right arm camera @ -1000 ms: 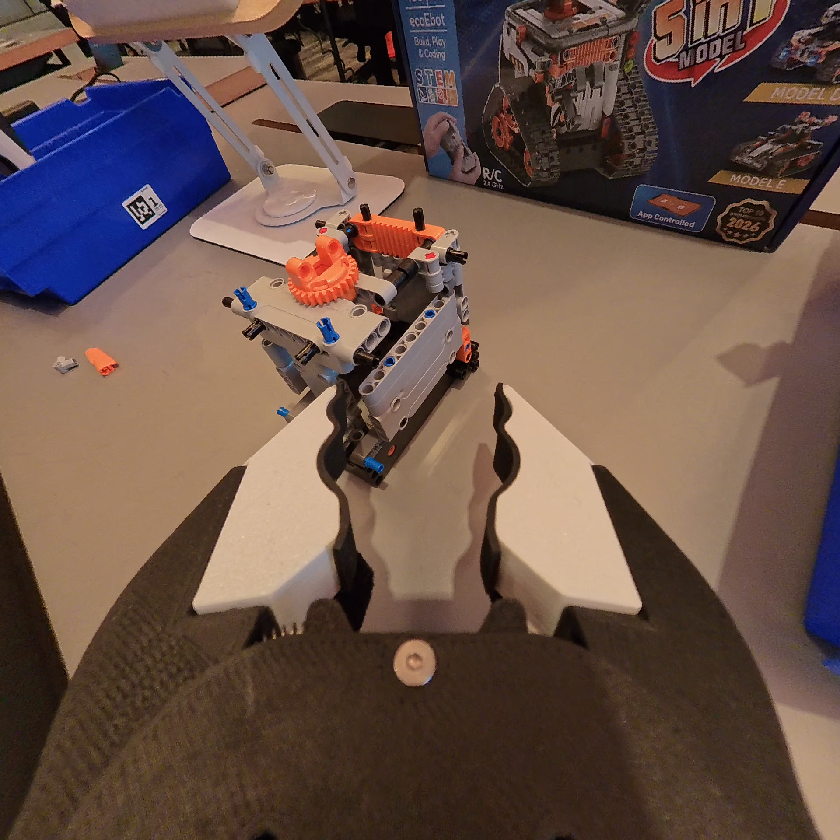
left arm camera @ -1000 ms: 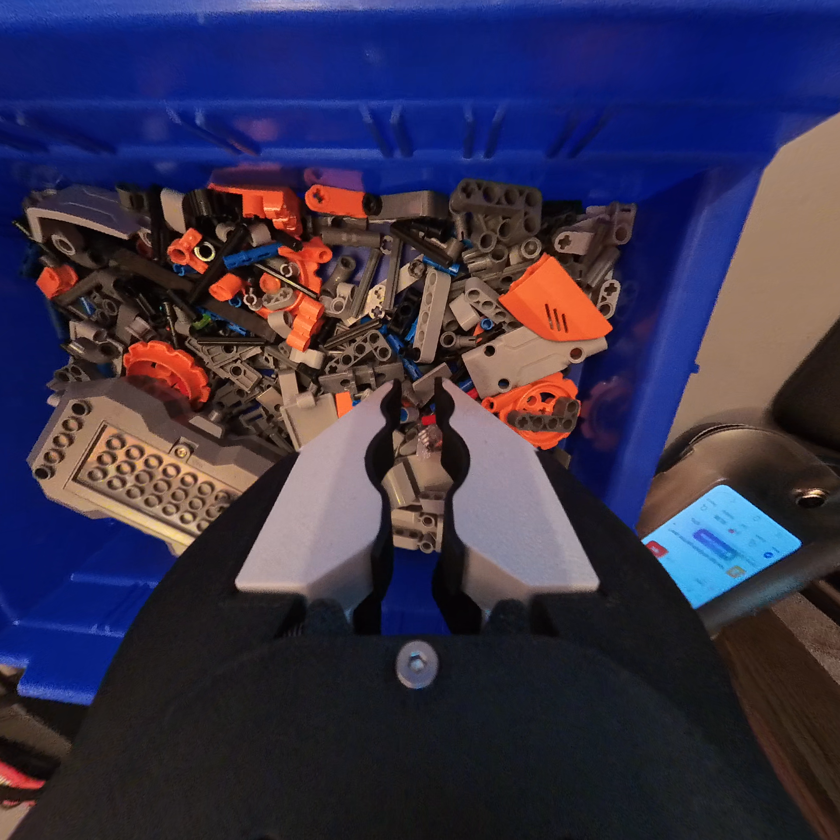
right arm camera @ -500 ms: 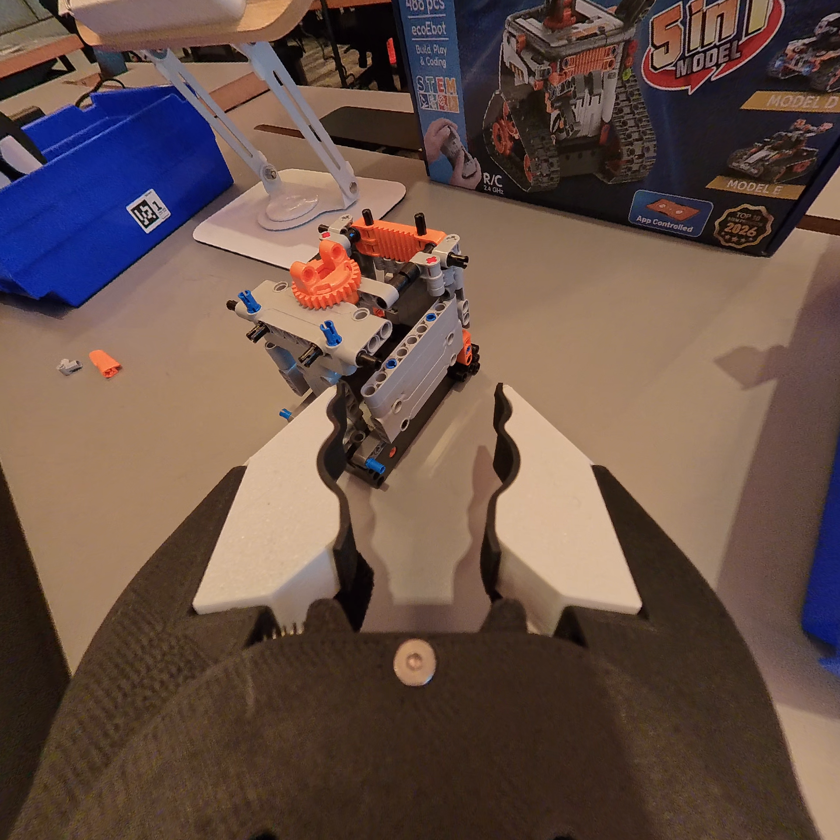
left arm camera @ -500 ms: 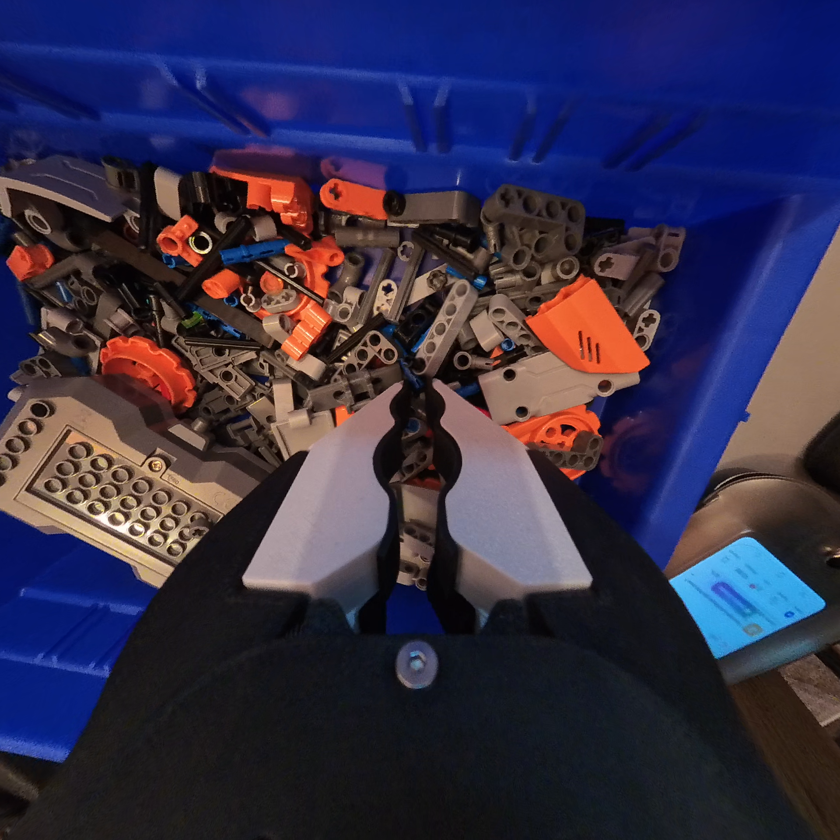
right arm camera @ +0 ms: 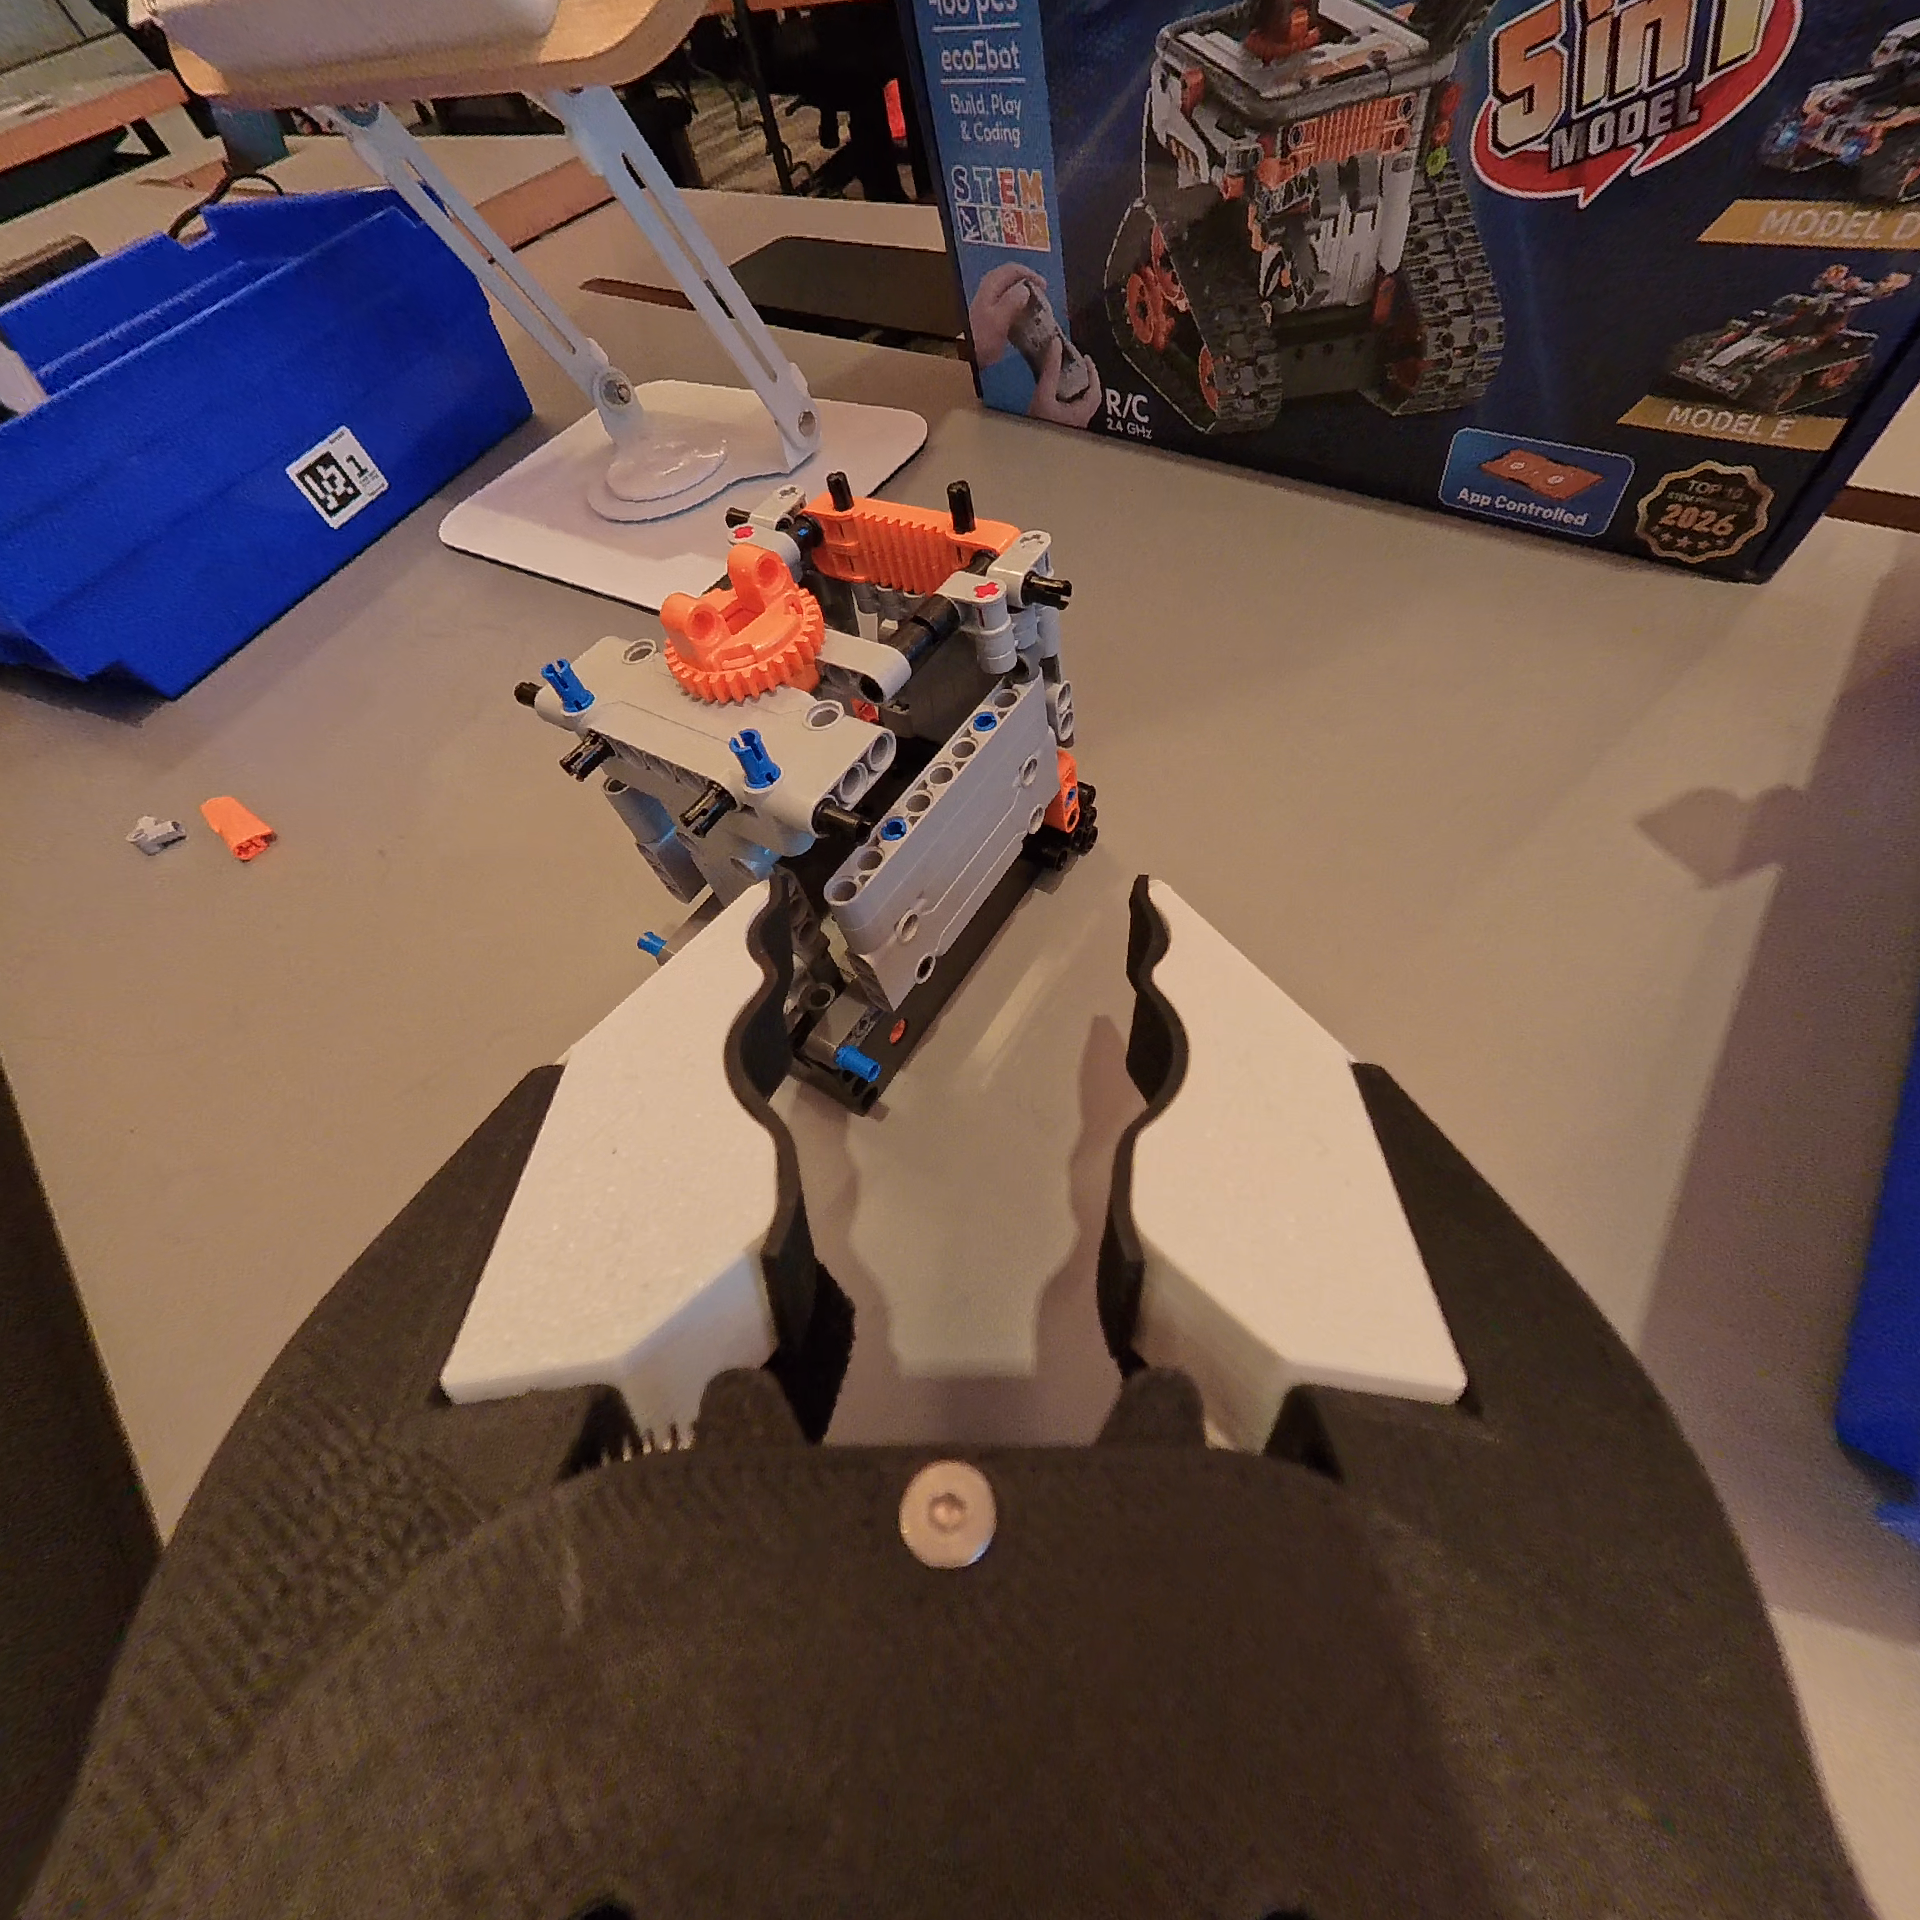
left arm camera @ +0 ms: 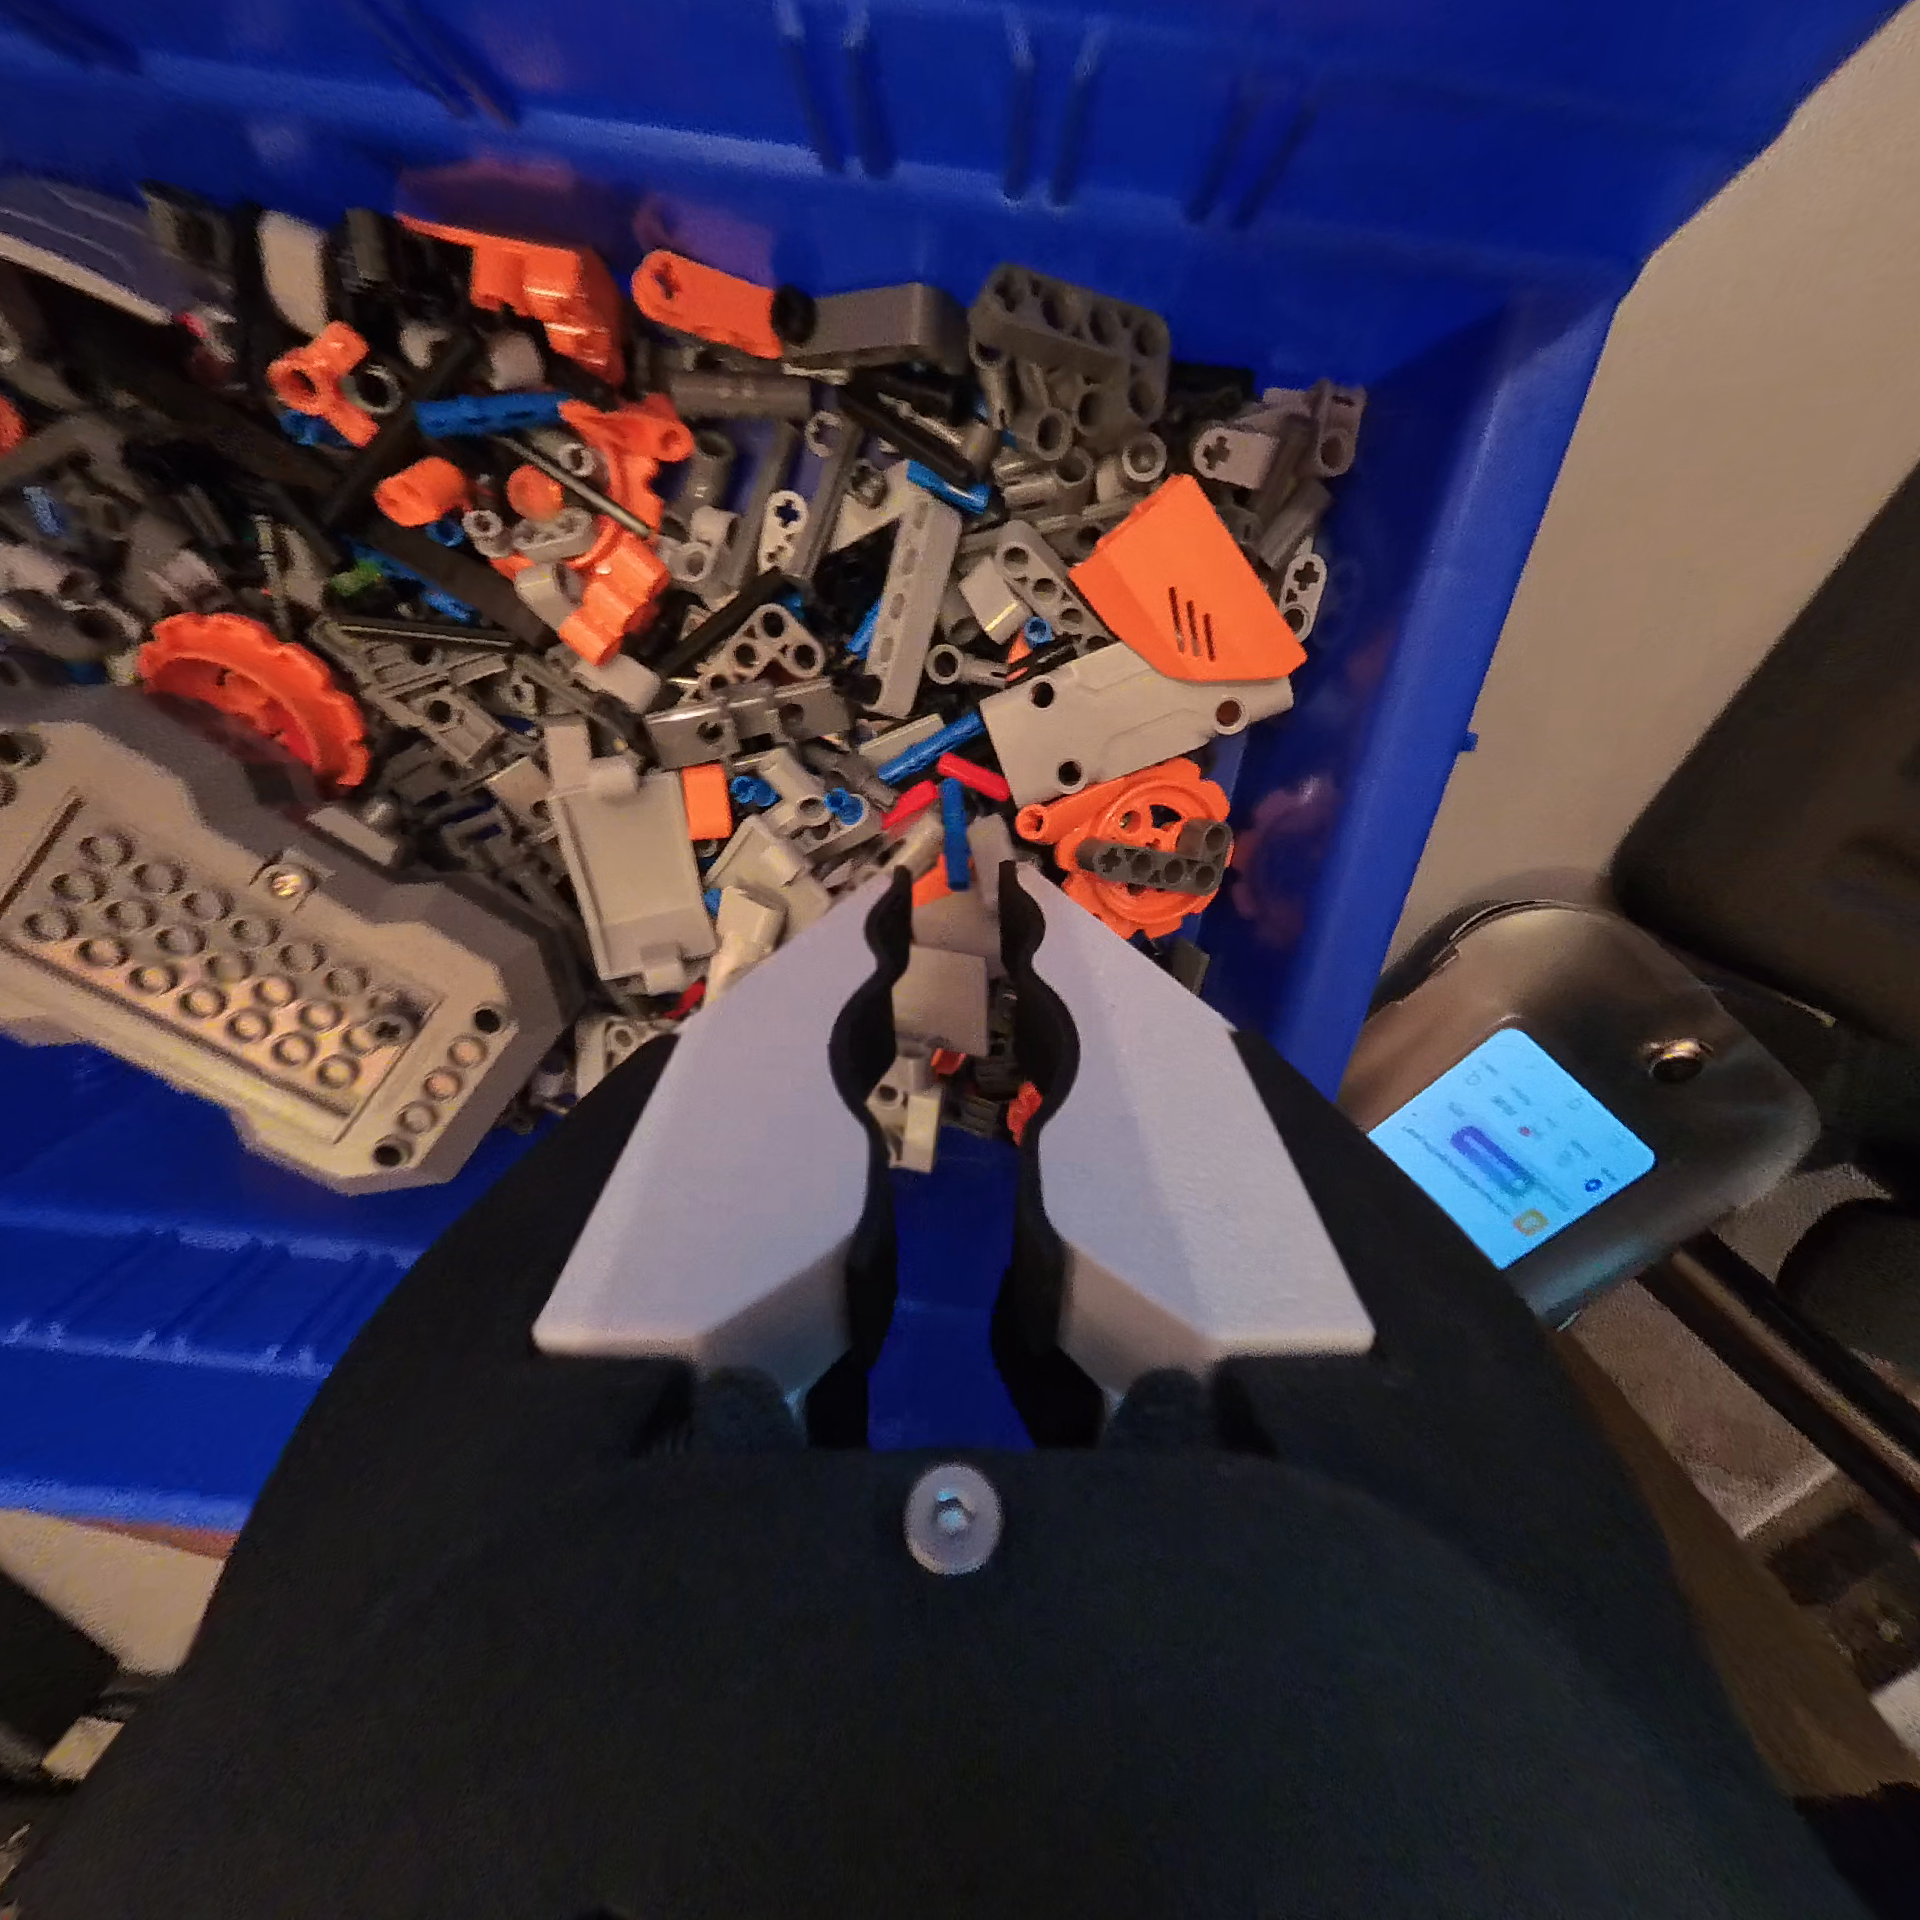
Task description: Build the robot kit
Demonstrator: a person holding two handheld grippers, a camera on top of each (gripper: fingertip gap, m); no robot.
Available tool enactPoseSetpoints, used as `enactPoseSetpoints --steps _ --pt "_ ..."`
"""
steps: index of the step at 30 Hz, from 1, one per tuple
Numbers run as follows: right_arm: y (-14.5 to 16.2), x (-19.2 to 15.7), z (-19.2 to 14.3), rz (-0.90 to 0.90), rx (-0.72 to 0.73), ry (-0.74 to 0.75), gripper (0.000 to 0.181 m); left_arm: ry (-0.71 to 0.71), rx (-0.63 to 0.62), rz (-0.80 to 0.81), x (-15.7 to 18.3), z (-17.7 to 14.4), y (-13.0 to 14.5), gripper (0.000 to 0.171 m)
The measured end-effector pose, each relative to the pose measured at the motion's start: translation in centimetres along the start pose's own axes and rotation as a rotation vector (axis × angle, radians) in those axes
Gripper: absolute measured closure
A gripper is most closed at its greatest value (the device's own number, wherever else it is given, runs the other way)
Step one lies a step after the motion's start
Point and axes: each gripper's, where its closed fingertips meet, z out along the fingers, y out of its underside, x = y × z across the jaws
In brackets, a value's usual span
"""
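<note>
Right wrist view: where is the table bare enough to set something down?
Bare table lies right of the partly built brick model, up to the printed kit box. Left is tighter: loose orange piece, blue bin, white stand base.

Hobby workbench: parts bin (left arm camera: 1455,582), kit box (right arm camera: 1455,260)

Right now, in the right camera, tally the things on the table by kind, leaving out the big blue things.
Loose pieces: 2 (orange piece, grey piece)
Partly built model: 1
Printed box: 1
White stand: 1
Total: 5
</note>
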Motion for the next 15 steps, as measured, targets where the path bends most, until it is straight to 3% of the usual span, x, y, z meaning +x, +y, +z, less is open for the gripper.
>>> enactPoseSetpoints --steps 8,15 --pt "-0.1 0.0 0.0 0.001 0.003 0.0 0.118 -0.141 0.056 -0.031 -3.5 -0.5 -0.8 0.148" --pt "-0.1 0.0 -0.1 0.001 0.006 -0.003 0.118 -0.092 0.017 -0.011 -3.5 1.2 -1.0 0.155"
